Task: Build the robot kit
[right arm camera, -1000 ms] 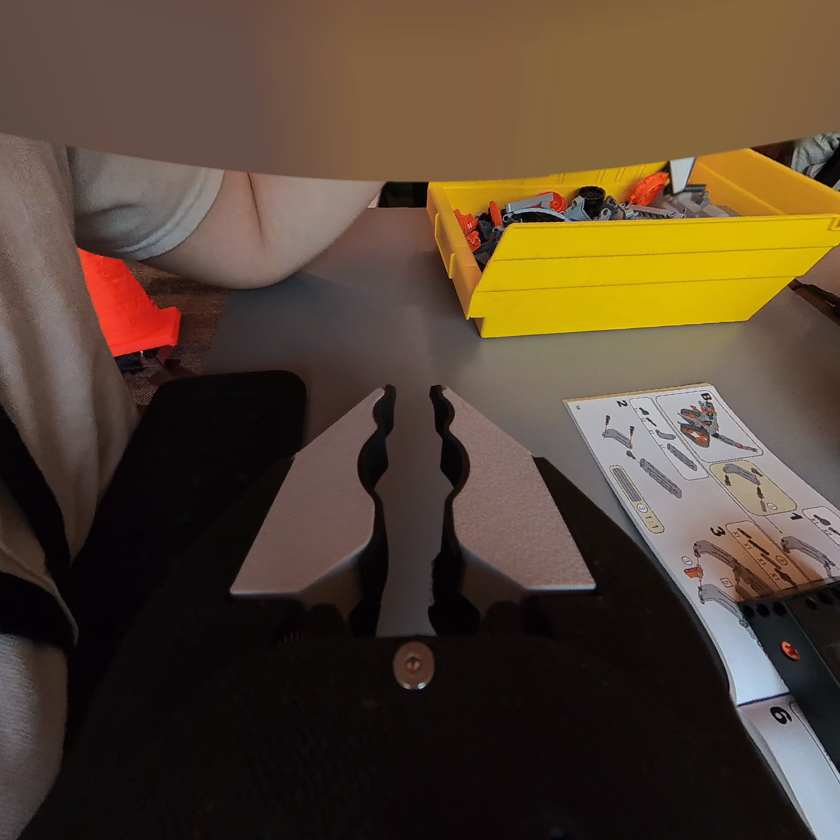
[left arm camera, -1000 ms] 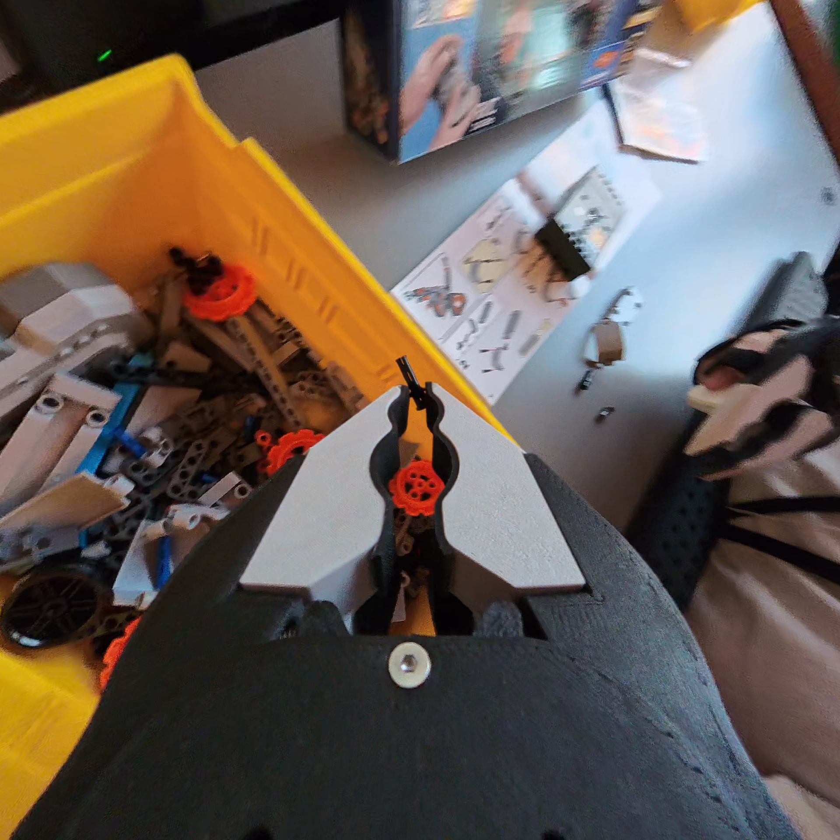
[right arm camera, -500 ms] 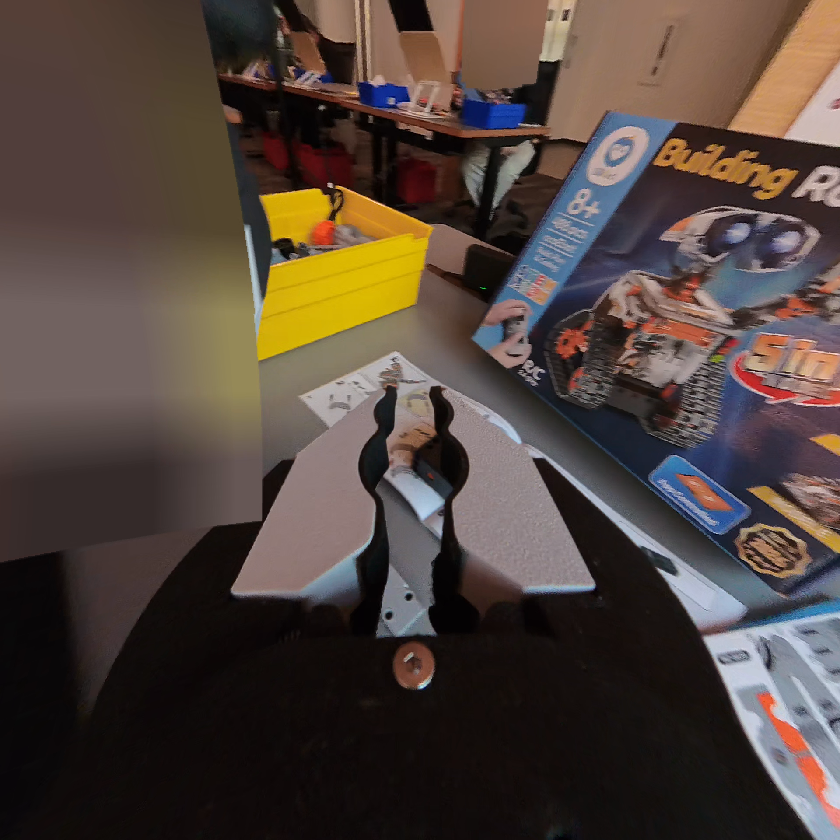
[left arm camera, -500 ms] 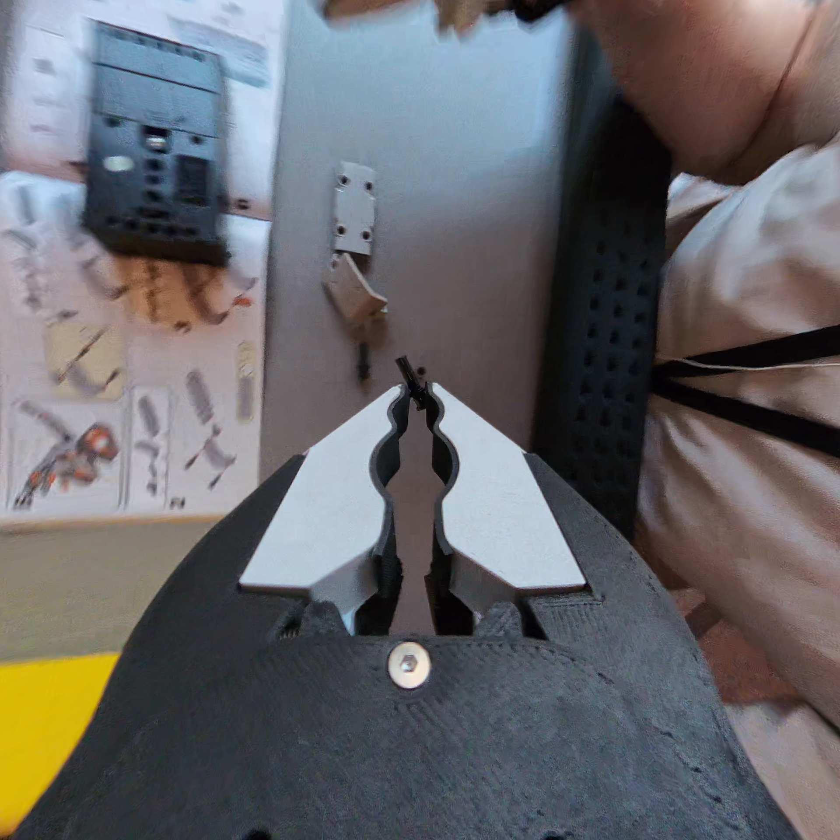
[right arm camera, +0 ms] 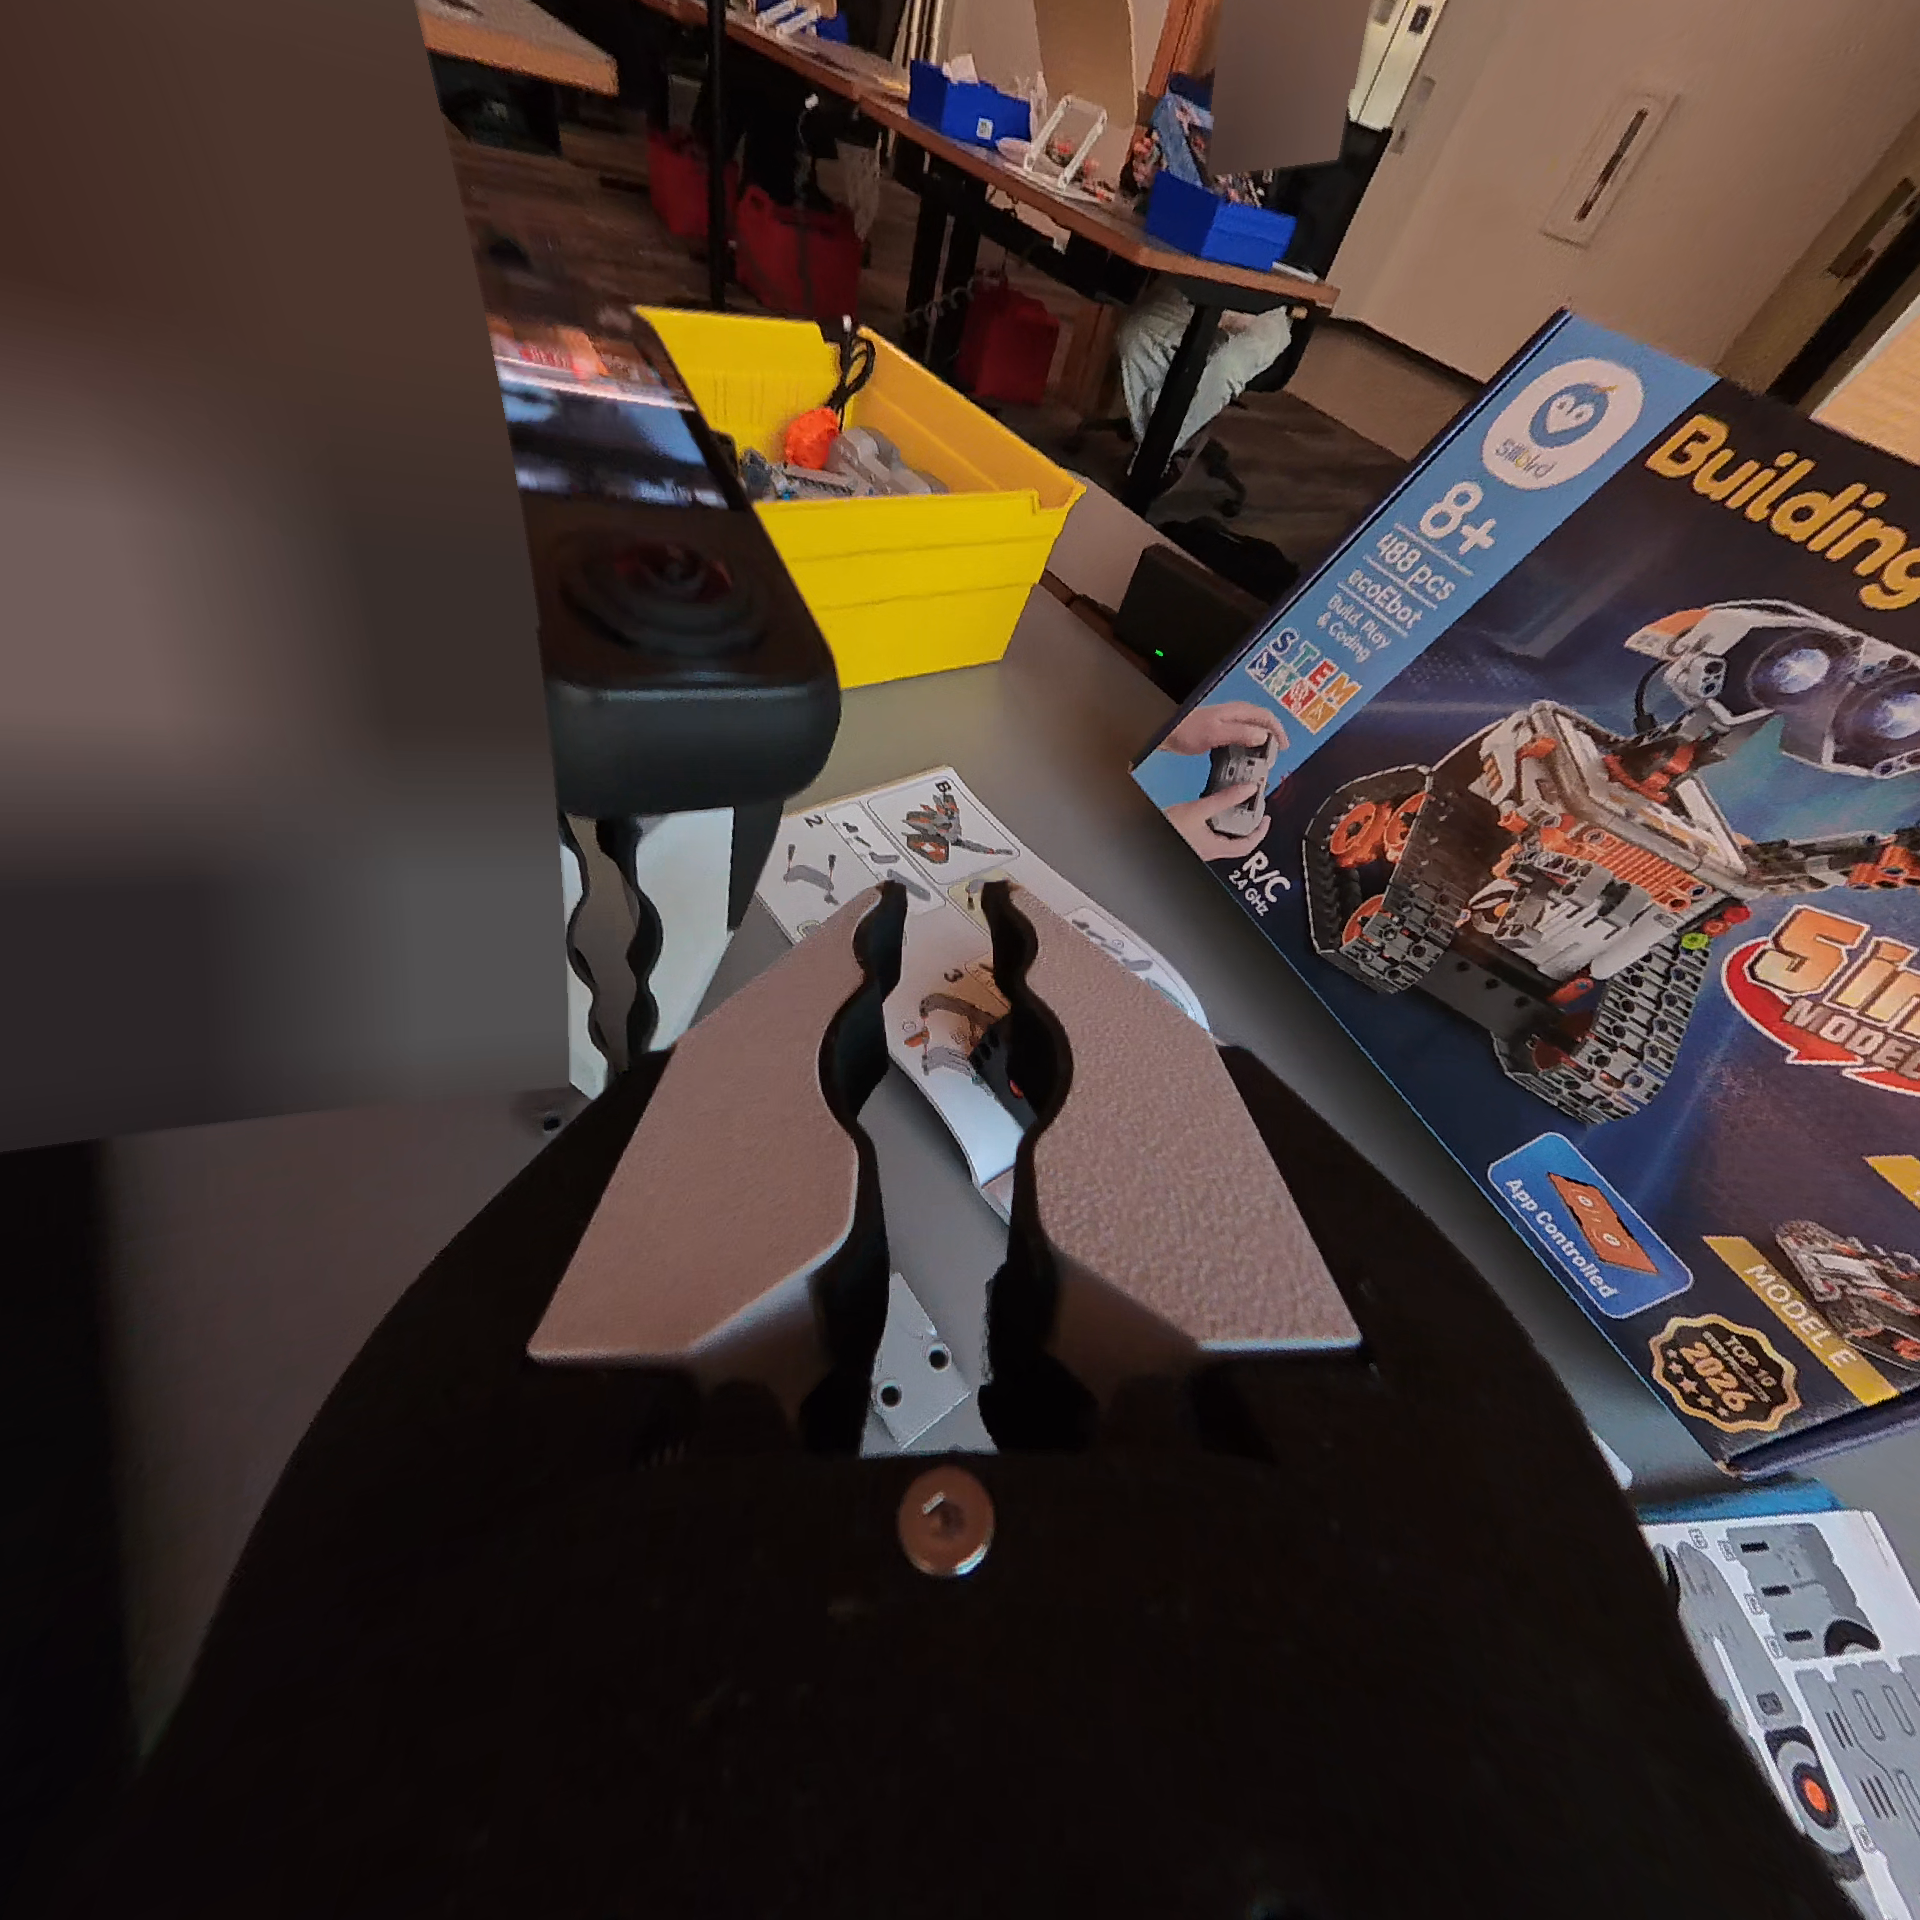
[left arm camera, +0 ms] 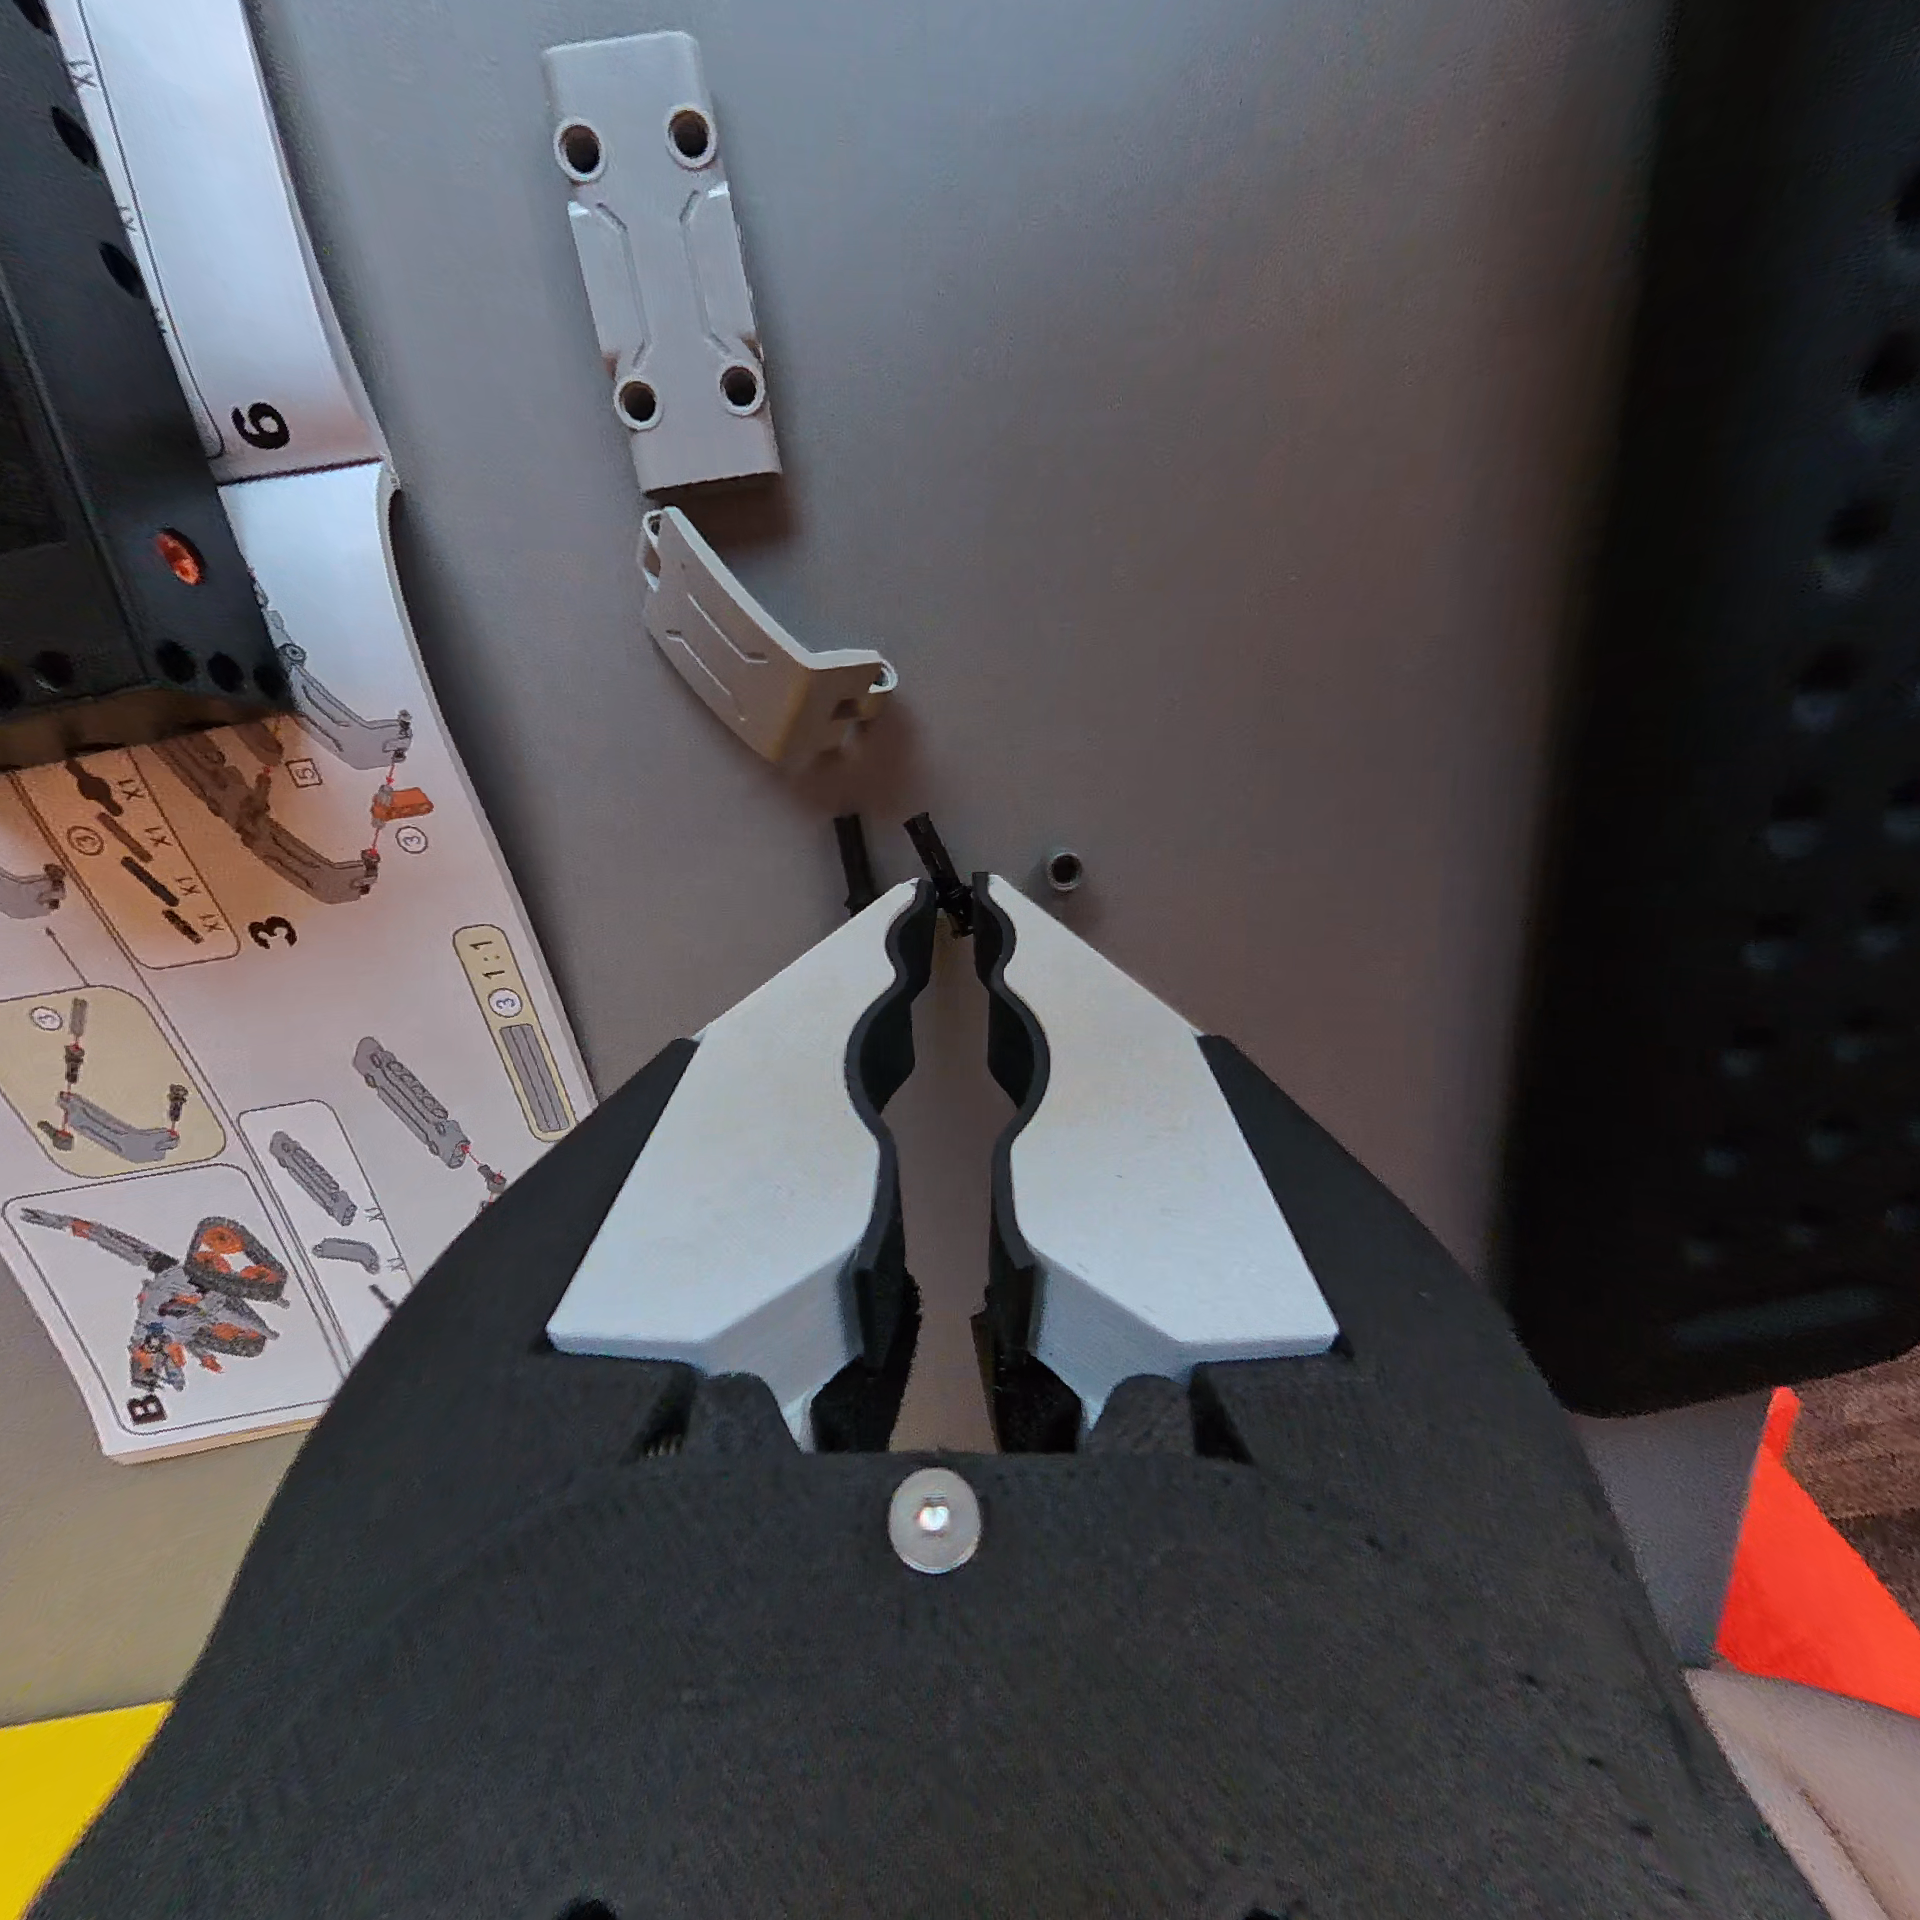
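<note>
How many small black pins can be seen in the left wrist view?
2. One black pin is pinched at the tips of the left gripper. The other pin lies on the grey table beside them. More may be hidden.

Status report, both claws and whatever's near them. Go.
Left claw shut on small black pin, above grey table. Second black pin and curved grey piece just ahead. Right claw open, empty, over instruction sheet.

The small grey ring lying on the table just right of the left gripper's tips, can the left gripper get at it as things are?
Probably not yet. The left gripper is shut on a black pin, so its tips are taken. The grey ring itself lies bare on the table, close by, nothing over it.
</note>
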{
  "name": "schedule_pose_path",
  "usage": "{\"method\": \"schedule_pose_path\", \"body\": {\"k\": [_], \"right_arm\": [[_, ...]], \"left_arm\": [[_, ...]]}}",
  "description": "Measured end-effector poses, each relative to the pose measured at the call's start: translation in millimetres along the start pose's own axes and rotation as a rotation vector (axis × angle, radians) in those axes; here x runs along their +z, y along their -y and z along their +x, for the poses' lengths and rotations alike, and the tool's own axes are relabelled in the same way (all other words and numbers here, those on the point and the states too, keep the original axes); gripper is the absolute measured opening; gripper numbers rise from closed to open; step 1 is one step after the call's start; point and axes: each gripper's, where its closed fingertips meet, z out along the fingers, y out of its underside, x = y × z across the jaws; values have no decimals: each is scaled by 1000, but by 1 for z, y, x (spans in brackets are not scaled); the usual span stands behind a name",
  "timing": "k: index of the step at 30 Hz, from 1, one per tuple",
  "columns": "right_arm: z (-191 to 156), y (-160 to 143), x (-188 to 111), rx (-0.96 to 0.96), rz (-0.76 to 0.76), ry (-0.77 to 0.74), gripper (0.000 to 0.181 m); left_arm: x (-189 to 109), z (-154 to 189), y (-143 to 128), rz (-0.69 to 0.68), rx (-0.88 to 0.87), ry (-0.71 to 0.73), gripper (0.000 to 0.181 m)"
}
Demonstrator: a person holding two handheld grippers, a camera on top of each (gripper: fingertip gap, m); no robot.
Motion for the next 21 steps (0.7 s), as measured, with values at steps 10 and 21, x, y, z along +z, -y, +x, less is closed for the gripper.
{"method": "schedule_pose_path", "body": {"k": [10, 21], "right_arm": [[23, 15, -19, 58, 75, -59, 15], [41, 24, -8, 310, 248, -60, 34]], "left_arm": [[-49, -13, 4, 133, -48, 73, 3], [-272, -22, 78, 1130, -106, 566, 23]]}}
